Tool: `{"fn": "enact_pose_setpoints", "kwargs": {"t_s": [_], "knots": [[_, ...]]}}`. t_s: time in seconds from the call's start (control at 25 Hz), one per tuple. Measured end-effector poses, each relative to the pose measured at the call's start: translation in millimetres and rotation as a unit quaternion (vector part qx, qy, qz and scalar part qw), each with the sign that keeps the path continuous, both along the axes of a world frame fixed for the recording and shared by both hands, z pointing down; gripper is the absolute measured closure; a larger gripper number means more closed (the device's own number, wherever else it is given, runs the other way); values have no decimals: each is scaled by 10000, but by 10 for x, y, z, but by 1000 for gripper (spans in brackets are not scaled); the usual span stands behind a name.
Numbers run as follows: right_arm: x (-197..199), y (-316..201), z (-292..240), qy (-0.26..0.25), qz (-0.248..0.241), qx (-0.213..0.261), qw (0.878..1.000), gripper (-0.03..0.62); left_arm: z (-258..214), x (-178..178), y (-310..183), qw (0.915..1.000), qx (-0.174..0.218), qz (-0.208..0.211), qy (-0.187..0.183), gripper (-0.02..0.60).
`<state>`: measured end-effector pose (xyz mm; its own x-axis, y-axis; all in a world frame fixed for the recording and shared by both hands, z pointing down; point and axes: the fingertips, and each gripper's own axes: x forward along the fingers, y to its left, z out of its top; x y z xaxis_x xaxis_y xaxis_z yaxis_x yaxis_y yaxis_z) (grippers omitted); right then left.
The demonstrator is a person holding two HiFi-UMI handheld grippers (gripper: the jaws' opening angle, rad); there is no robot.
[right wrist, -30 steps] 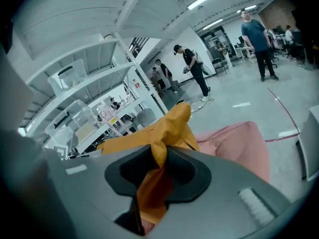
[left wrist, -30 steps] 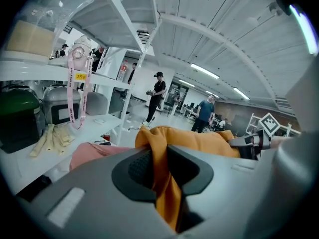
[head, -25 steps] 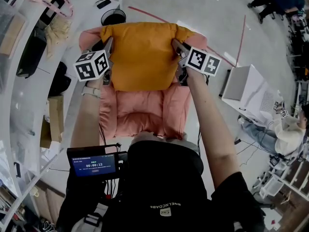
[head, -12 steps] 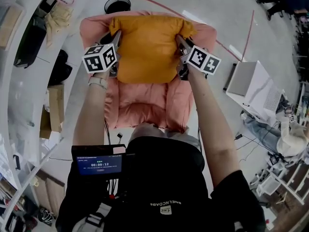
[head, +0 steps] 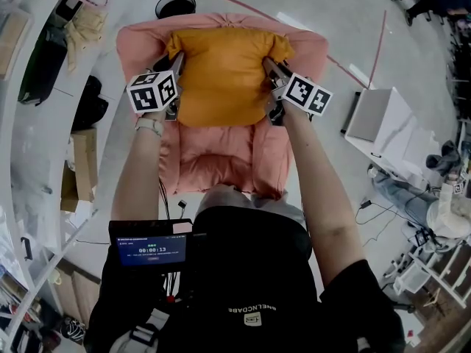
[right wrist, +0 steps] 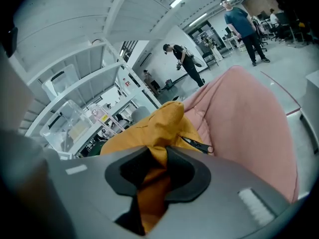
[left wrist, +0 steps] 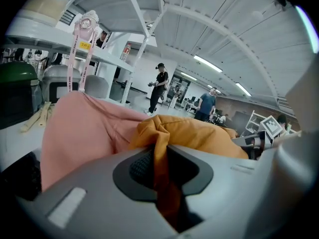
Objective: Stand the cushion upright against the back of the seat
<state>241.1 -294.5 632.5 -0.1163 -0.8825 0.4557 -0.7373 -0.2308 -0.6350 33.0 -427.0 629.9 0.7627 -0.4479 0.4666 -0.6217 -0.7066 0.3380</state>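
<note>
An orange cushion (head: pixel 221 76) is held upright in front of the back of a pink armchair (head: pixel 305 50). My left gripper (head: pixel 178 63) is shut on the cushion's left edge, and orange fabric (left wrist: pixel 159 153) is pinched between its jaws. My right gripper (head: pixel 266 66) is shut on the right edge, with the cloth (right wrist: pixel 154 176) bunched between its pads next to a zip pull (right wrist: pixel 197 145). The cushion's lower edge hangs just above the pink seat (head: pixel 217 157).
A black round bin (head: pixel 175 4) stands behind the armchair. White shelving (head: pixel 29 65) with bags runs along the left. A white table (head: pixel 386 134) sits to the right, a seated person (head: pixel 434 204) beyond it. Other people (left wrist: pixel 158 86) stand far off.
Both grippers have come down with the cushion, which now sits lower and closer to the armchair's back, with more of the pink backrest showing above it.
</note>
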Motion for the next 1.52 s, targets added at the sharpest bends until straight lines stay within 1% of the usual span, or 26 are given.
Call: {"fn": "enact_pose_setpoints", "kwargs": {"t_s": [0.2,0.56,0.68,0.76,0.88,1.04,1.16,1.28,1.32,1.44,1.52], "knots": [[-41,130,177,-16,70,-212,9997,496,190,-24,107,9997,-215,45,-108,502],[-71,231,379,-153,34,-406,9991,494,417,-45,197,9988,-395,99,-261,502],[-89,257,397,-126,45,-431,9990,494,446,-57,206,9986,-419,98,-310,502],[-86,282,401,-104,39,-429,9990,495,449,-56,227,9985,-447,120,-292,502],[-71,276,366,-268,34,-385,9989,493,431,-78,219,9984,-503,101,-228,502],[-24,288,166,-648,201,-130,9976,491,265,-128,191,9982,-592,-76,-7,502],[59,293,-89,-707,325,198,9968,493,9,-160,143,9970,-665,-212,341,503],[145,296,-287,-861,448,376,9946,497,-230,-148,83,9925,-909,-305,753,506],[169,298,-339,-912,490,413,9938,499,-288,-132,74,9913,-966,-297,840,506],[217,311,-447,-890,576,457,9933,502,-444,-115,70,9915,-908,-296,882,503],[238,339,-498,-824,641,480,9934,505,-524,-132,83,9905,-891,-373,979,496]]}}
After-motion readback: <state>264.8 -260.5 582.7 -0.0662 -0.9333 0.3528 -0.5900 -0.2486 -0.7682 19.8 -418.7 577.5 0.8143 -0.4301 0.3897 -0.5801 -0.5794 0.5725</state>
